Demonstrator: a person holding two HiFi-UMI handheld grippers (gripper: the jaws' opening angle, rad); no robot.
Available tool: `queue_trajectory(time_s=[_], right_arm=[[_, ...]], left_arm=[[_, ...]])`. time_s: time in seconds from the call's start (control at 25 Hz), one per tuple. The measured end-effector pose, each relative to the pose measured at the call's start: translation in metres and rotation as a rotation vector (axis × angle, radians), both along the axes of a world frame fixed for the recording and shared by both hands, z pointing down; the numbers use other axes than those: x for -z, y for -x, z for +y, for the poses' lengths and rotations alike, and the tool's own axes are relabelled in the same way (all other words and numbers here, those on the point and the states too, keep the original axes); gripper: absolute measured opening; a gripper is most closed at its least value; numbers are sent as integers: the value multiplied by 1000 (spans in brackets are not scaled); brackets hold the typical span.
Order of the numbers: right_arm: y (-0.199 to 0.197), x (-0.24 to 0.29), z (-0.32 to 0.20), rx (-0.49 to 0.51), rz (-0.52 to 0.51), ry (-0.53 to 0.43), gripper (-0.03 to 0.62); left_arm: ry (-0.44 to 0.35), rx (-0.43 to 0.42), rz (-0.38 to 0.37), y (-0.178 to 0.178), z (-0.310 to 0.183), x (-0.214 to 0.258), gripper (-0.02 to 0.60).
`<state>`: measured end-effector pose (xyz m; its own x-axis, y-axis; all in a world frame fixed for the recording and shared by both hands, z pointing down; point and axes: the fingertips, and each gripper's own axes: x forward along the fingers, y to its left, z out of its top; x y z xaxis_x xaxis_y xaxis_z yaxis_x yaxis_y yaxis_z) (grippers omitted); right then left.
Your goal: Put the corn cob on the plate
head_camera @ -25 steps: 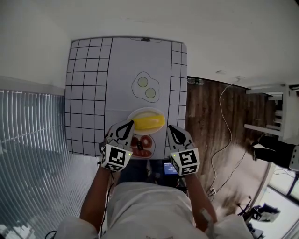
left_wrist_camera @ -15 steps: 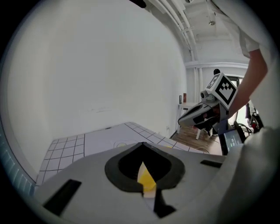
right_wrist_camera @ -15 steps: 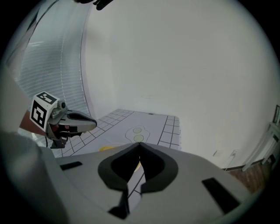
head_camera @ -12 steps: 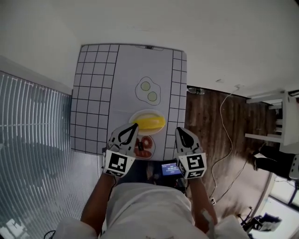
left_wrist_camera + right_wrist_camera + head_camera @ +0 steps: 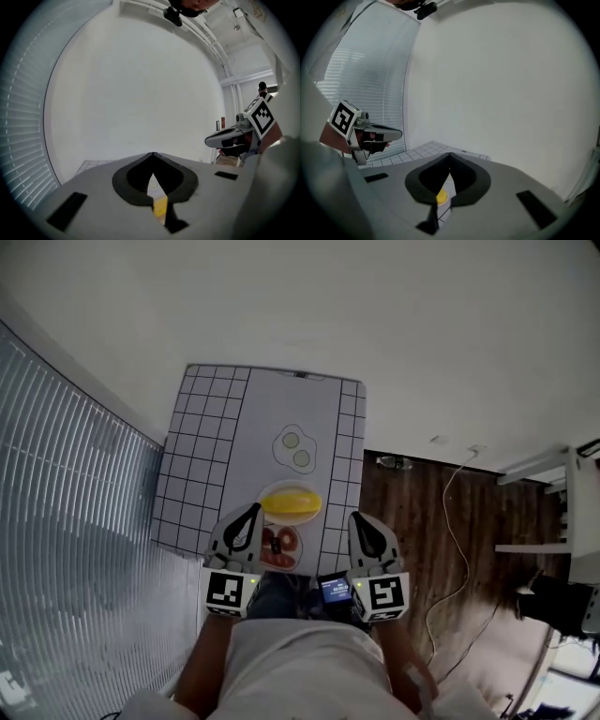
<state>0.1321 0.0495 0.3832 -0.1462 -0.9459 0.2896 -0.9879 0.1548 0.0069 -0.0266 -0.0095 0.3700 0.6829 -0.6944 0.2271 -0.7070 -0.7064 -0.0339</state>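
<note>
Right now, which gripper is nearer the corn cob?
Left. In the head view the left gripper appears right beside the left end of the corn cob; the right gripper stands off its right end across a visible gap. Both shut, empty.

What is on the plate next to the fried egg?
A yellow corn cob lies across the plate, covering most of it. Only the rim shows; the plate's surface beneath the cob is hidden.

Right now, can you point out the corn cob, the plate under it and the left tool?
corn cob (image 5: 292, 502), head view, middle of the yellow cob.
plate (image 5: 287, 485), head view, far rim, clear of the cob.
left tool (image 5: 255, 510), head view, tips of its shut jaws.
</note>
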Motion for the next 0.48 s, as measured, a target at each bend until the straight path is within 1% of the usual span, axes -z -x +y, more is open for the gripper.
queue_trajectory(time_s=[0.08, 0.16, 0.32, 0.48], right_arm=[[1, 15, 5, 14, -12, -28, 6], [1, 31, 10, 19, -48, -62, 6], [1, 55, 18, 31, -118, -114, 5], [-1, 64, 21, 34, -115, -149, 5]], left_arm=[[-31, 32, 24, 2, 5, 21, 8], [-64, 57, 49, 3, 11, 40, 8], [-137, 74, 69, 6, 26, 68, 8], [-141, 100, 57, 12, 37, 66, 8]])
